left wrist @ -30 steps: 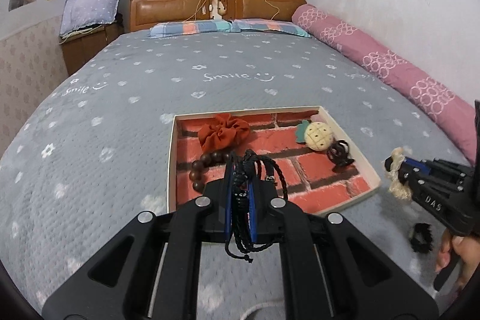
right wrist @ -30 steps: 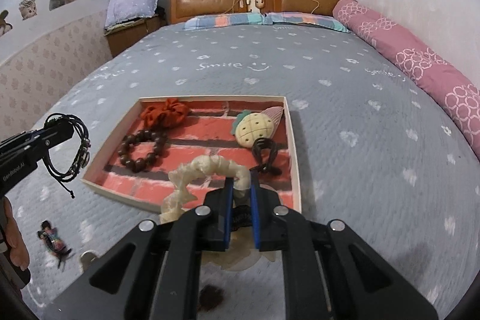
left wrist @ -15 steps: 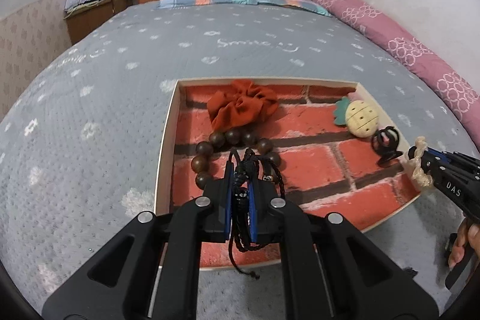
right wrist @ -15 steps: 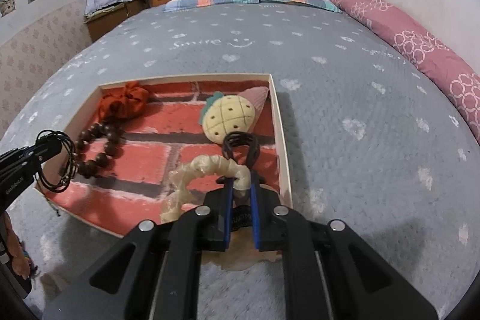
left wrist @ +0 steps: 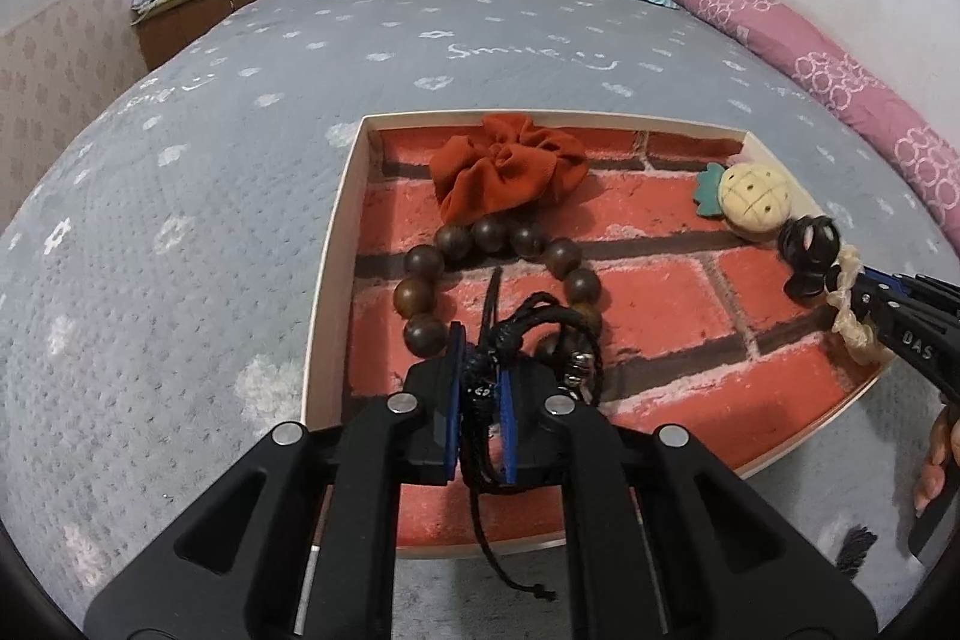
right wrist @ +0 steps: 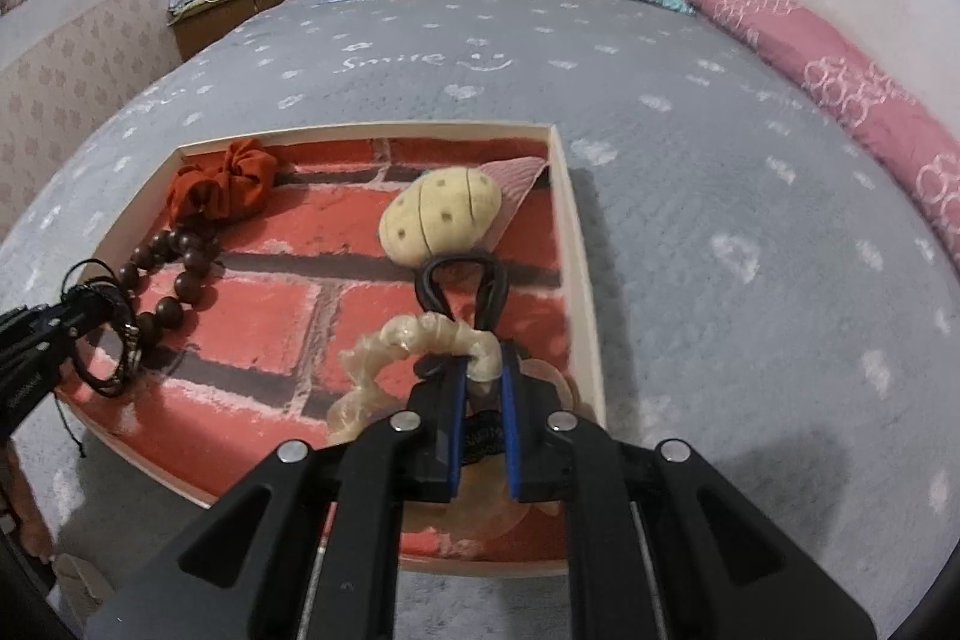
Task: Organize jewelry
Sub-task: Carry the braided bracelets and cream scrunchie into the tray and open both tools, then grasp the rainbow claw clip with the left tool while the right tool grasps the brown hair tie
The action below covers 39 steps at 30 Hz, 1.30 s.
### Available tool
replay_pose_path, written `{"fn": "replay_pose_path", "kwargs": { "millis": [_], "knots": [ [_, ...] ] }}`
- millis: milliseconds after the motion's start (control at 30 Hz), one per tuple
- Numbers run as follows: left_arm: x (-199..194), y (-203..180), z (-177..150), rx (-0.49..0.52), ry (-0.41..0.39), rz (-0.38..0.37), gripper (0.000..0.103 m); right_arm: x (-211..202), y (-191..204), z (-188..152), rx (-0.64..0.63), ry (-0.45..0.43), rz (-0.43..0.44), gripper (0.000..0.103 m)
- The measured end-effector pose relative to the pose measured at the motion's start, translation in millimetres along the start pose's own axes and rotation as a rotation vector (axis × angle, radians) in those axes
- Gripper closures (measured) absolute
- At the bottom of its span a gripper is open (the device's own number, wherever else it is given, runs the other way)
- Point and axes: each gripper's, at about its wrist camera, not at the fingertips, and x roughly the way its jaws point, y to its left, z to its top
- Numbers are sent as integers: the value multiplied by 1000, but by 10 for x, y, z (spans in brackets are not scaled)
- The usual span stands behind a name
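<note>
A shallow tray (left wrist: pixel 336 244) with a red brick-pattern floor lies on the grey bedspread; it also shows in the right wrist view (right wrist: pixel 585 280). My left gripper (left wrist: pixel 480 388) is shut on a black cord bracelet (left wrist: pixel 540 322) and holds it over the tray's near left part, above a brown bead bracelet (left wrist: pixel 420 292). My right gripper (right wrist: pixel 480 388) is shut on a cream scrunchie (right wrist: pixel 408 334) over the tray's near right part, just behind a black hair clip (right wrist: pixel 462 286).
In the tray lie an orange scrunchie (left wrist: pixel 510 172) at the back and a pineapple plush clip (left wrist: pixel 750 196) at the right. A small dark item (left wrist: pixel 855 544) lies on the bedspread near the tray's front right. A pink bolster (right wrist: pixel 840 58) runs along the right wall.
Both grippers have moved forward over the tray, each still holding its item. The tray looms larger in both views.
</note>
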Motion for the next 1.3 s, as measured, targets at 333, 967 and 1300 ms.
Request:
{"fn": "replay_pose_path", "kwargs": {
  "millis": [333,967,1300],
  "knots": [
    [-124,45,-23,0,-16,45,36,47,-1,-131,12,34,20,66],
    [-1107,166,-157,41,-110,53,5,-809,19,-202,42,-119,36,25],
    [-1511,561,-613,-20,-102,72,5,-1108,153,-625,31,-98,42,25]
  ]
}}
